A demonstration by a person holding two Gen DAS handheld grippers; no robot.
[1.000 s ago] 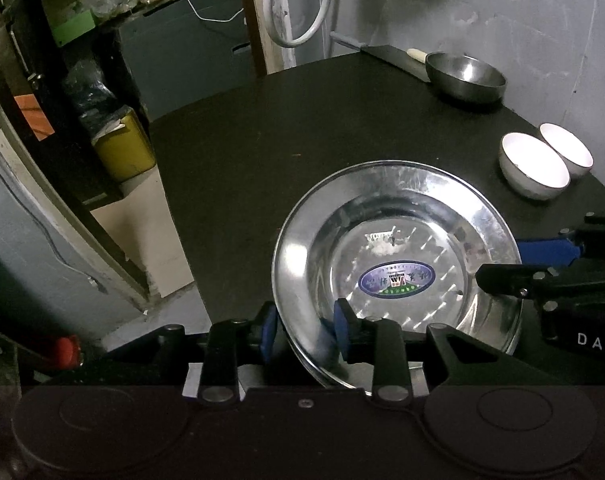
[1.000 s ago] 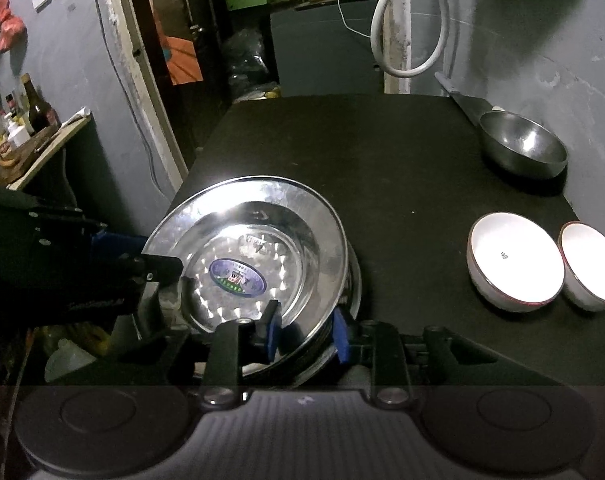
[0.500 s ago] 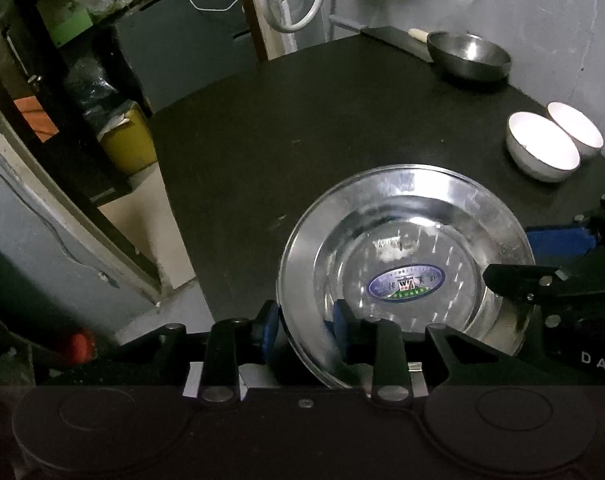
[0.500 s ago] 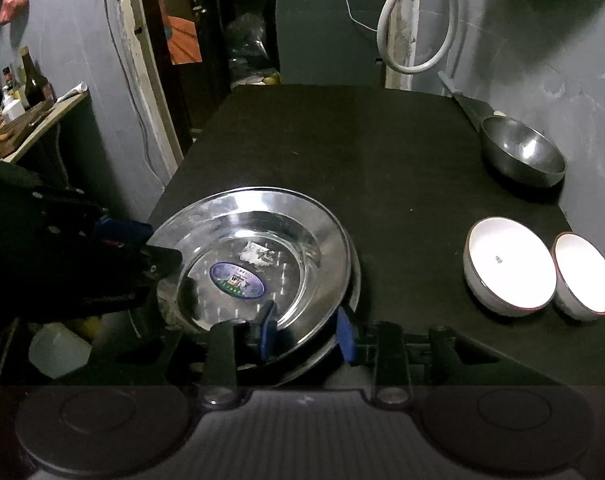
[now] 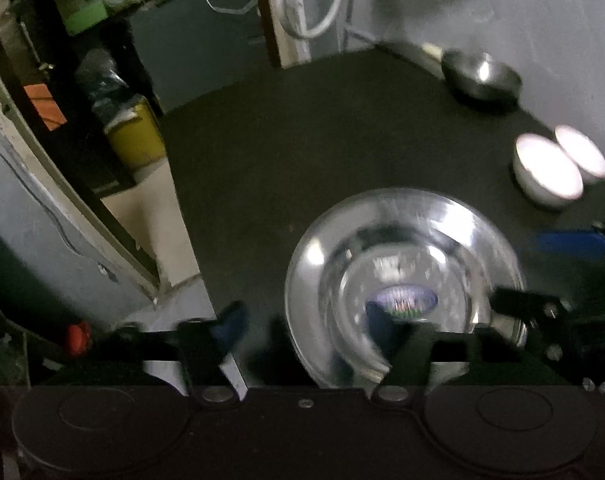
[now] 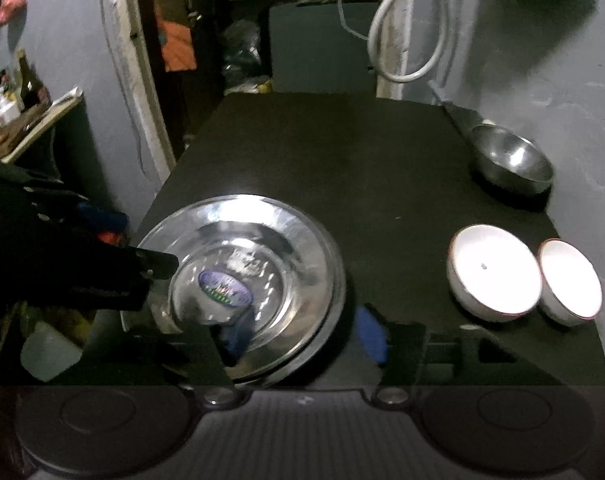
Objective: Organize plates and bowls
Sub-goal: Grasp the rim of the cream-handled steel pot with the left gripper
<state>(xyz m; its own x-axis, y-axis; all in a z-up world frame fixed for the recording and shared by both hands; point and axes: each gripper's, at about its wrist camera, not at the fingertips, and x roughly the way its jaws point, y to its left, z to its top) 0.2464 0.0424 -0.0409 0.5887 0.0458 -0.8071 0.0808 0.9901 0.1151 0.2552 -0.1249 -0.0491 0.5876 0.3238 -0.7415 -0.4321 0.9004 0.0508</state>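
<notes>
A steel plate [image 5: 402,240] with a blue sticker lies on another steel plate [image 6: 330,312] on the black table [image 5: 302,128]. My left gripper [image 5: 306,328] is open, its jaws spread either side of the plate's near left rim. My right gripper [image 6: 302,334] is open too, one finger over the plate, the other beside its right edge. Two white bowls [image 6: 494,272] [image 6: 570,280] sit side by side at the right. A steel bowl [image 6: 510,160] sits at the far right by the wall.
A grey wall [image 6: 562,80] runs along the table's right side, with a white hose [image 6: 402,40] hanging at the back. The table's left edge [image 5: 182,208] drops to the floor, where a yellow can [image 5: 134,136] stands. A knife [image 6: 454,112] lies behind the steel bowl.
Both grippers have opened and let go of the top steel plate, which now rests on the lower plate. Both views have pulled back slightly.
</notes>
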